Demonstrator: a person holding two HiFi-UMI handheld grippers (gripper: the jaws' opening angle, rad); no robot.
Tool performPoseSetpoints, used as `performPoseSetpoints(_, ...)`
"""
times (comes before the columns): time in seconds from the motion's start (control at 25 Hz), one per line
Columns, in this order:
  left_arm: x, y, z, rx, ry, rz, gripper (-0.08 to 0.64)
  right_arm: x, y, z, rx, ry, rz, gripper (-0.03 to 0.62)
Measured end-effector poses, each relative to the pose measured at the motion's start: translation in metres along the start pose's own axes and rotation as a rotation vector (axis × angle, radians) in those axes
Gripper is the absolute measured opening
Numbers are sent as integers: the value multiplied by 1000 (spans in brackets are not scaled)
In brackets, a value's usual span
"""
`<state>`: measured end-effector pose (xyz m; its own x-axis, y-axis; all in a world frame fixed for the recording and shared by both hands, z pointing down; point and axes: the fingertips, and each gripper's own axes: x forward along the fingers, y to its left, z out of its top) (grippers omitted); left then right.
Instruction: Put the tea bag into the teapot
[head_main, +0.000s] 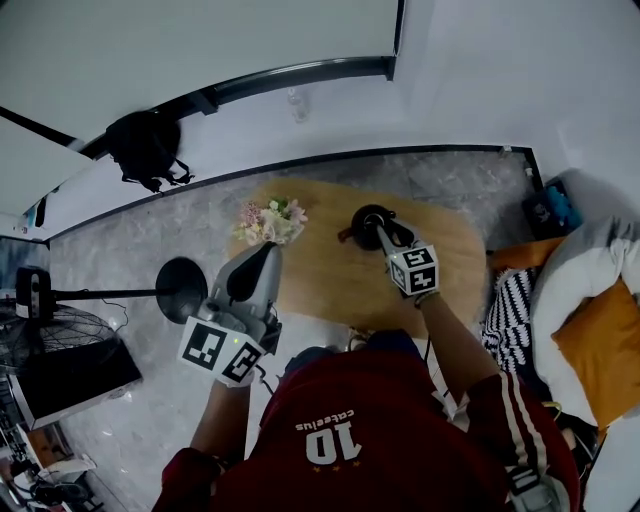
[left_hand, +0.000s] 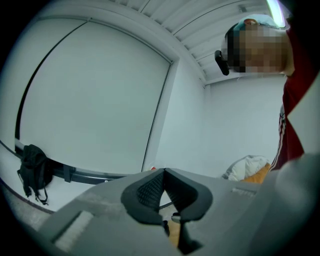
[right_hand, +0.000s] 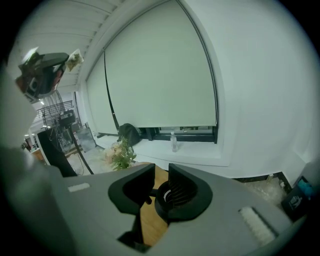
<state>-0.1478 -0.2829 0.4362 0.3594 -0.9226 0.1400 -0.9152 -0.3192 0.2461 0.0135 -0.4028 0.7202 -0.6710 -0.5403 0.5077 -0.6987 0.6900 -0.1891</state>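
while hovering at teapot (head_main: 366, 222) on bench (head_main: 330, 285): right tongs (right_hand: 161, 171) barely parted, empty; left tongs (left_hand: 163, 171) pinched shut. no tea bag spotted, probably drop step; next, confirm bag inside.

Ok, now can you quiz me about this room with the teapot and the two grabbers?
1. True or false: the left gripper has its jaws wide apart.
2. Which one is nearer the black teapot on the table? A) left gripper B) right gripper
3. What dark thing sits on the ledge by the window?

Key: 1 false, the jaw tips meet with nothing between them; 2 B; 3 a black bag.
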Motion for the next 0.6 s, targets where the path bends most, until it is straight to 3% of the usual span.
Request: performPoseSetpoints(0.6,-38,-27,23,27,-47,-92,3,-90,37,40,-5,-142,-83,72)
